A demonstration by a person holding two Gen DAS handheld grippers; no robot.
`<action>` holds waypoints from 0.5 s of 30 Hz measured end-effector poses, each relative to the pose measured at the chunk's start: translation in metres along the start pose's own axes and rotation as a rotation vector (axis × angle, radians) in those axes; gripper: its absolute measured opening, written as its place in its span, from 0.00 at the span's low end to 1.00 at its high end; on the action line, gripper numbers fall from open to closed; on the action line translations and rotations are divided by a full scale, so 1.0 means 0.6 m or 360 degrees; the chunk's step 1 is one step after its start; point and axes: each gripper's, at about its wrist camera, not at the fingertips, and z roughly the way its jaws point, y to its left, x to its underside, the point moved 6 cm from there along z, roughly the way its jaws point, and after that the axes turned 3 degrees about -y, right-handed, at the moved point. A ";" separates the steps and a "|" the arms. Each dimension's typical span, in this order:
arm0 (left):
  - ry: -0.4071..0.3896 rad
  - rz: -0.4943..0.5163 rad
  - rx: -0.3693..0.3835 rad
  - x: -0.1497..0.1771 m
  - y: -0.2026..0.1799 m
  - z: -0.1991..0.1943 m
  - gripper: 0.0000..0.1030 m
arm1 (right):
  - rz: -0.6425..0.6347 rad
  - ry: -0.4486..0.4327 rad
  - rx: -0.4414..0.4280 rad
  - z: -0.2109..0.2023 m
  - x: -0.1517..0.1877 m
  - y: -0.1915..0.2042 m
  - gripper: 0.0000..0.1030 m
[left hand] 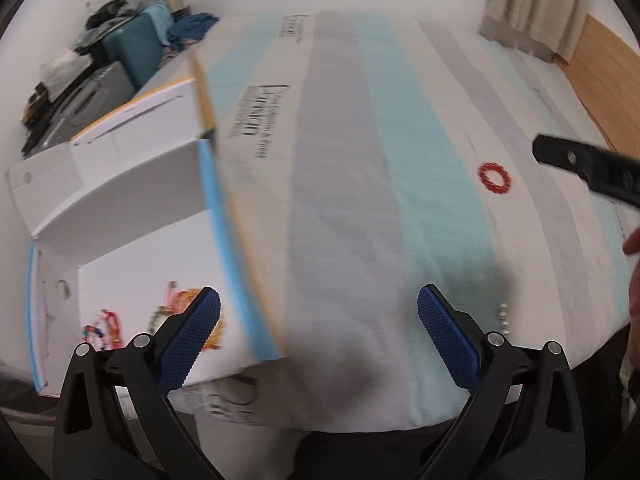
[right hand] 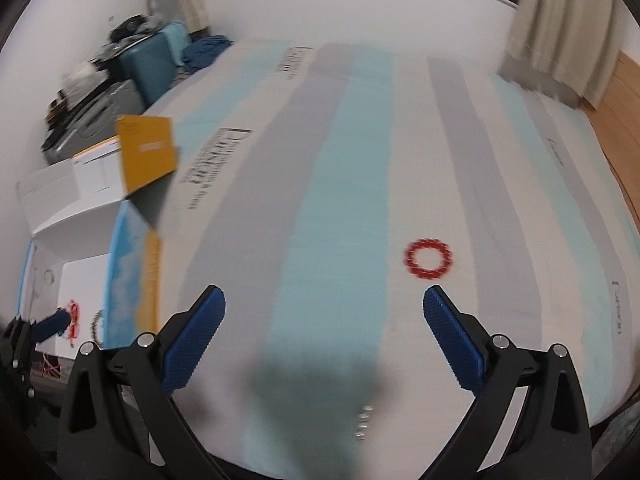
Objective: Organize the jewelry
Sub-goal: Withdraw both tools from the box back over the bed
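Striped bed cover [right hand: 332,200], red bracelet [right hand: 427,258] near its right edge, both grippers [left hand: 319,338] [right hand: 324,340] spread wide, empty, box [left hand: 120,184] jewelry [left hand: 180,312] clearer from left, silver beads [right hand: 363,420] blurred.

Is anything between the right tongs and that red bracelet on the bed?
Nothing visible. The red bracelet lies alone on the striped cloth, ahead of the open right tongs, slightly right, with only bare cloth between.
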 end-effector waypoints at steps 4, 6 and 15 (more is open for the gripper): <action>0.0022 0.0057 0.0037 0.007 -0.063 0.018 0.94 | 0.0037 0.0026 0.0017 0.021 -0.001 -0.054 0.93; 0.0035 0.0069 0.0060 0.011 -0.091 0.029 0.94 | 0.0057 0.0045 0.0035 0.035 -0.002 -0.079 0.93; 0.0120 0.0164 0.0121 0.046 -0.207 0.082 0.94 | 0.0120 0.0153 0.0103 0.126 0.009 -0.188 0.93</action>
